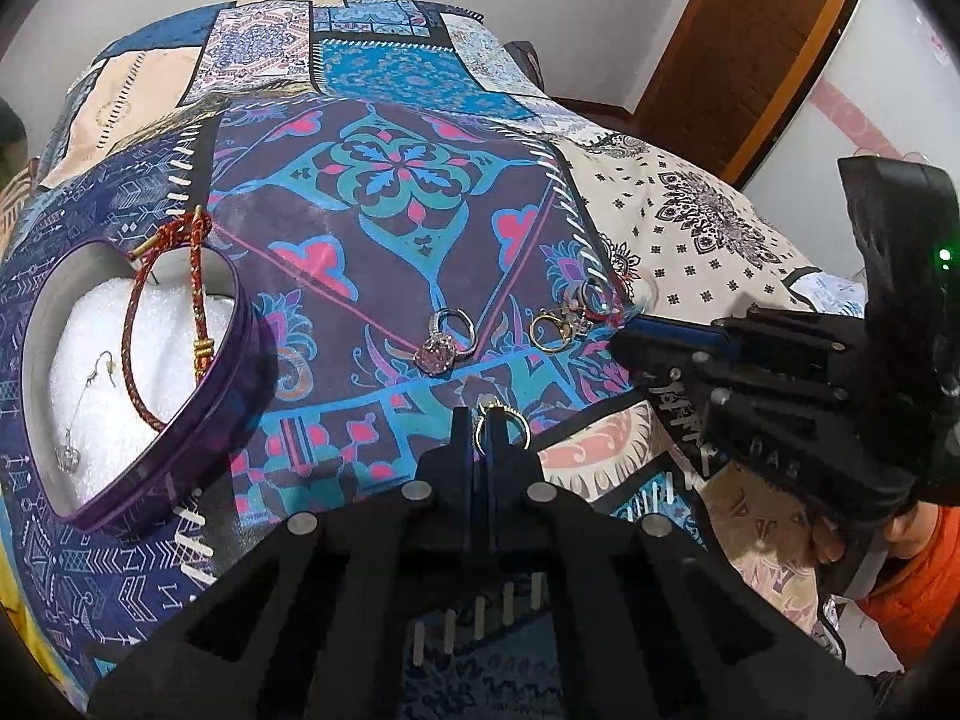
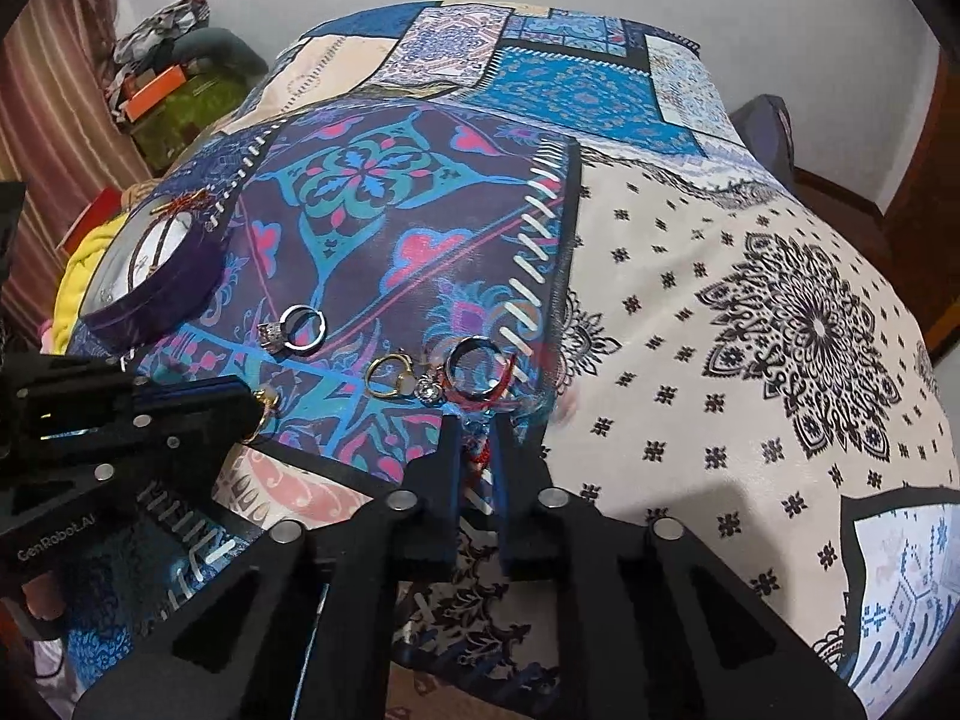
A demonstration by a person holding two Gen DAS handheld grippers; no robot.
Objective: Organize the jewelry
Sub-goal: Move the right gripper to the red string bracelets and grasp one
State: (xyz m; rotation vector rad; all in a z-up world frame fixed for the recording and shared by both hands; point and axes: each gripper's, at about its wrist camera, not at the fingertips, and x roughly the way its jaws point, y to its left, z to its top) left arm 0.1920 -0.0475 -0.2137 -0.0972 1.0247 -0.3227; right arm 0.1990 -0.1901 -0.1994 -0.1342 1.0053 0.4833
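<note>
From the left wrist, the left gripper (image 1: 485,420) pinches a gold ring (image 1: 503,425) upright, band partly hidden by its fingers. A heart-shaped tin (image 1: 234,372) lies left, its red cord bracelet (image 1: 162,324) draped over the rim.

From the right wrist, the right gripper (image 2: 477,435) clenches a red thread (image 2: 477,450), mostly hidden; nearby rings (image 2: 474,372) lie flat on the bedspread (image 2: 750,312).

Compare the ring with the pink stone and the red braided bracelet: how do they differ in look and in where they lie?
The ring with the pink stone is silver metal; the red braided bracelet is woven cord with gold fittings. The ring lies loose on the patterned bedspread; the bracelet hangs across the rim of the heart-shaped tin, part inside. The ring is the smaller loop. Neither is in a claw.
</note>
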